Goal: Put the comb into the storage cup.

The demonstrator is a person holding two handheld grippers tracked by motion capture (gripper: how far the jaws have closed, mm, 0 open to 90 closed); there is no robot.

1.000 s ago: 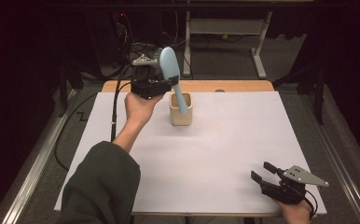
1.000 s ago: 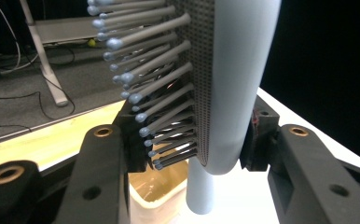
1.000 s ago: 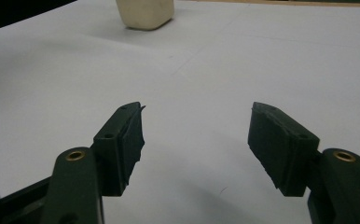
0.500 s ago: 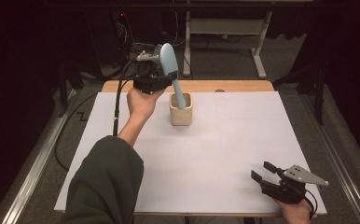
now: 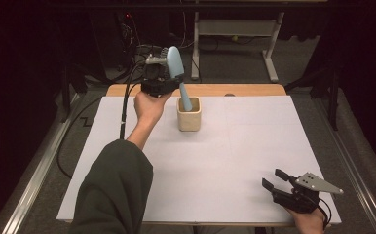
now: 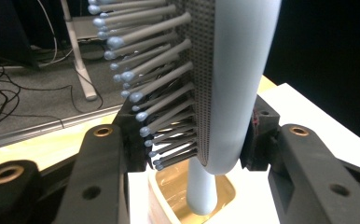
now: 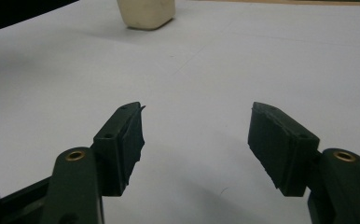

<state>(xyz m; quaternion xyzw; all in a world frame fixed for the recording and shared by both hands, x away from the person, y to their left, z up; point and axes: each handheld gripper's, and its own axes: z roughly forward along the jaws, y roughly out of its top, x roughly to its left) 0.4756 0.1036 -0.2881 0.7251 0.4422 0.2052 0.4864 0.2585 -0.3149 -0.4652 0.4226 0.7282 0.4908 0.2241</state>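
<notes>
A pale blue hairbrush (image 5: 176, 68) stood nearly upright, its long axis tilted slightly, with the oval head up and the smooth rounded handle dipping into a small cream cup (image 5: 189, 115). The cup was square with rounded corners, and sat toward the far middle of the desk (image 5: 254, 146), which was covered in plain white paper. In the left gripper view, the brush's grey, ball-tipped bristles (image 6: 141, 88) jutted sideways from a dotted pad. The left tool (image 5: 162, 80) was closed on the brush head, one black jaw against the bristles, the other against the smooth back. The right tool (image 5: 276, 181) rested at the desk's near right corner, well apart from the cup, its jaws spread wide and holding nothing.
</notes>
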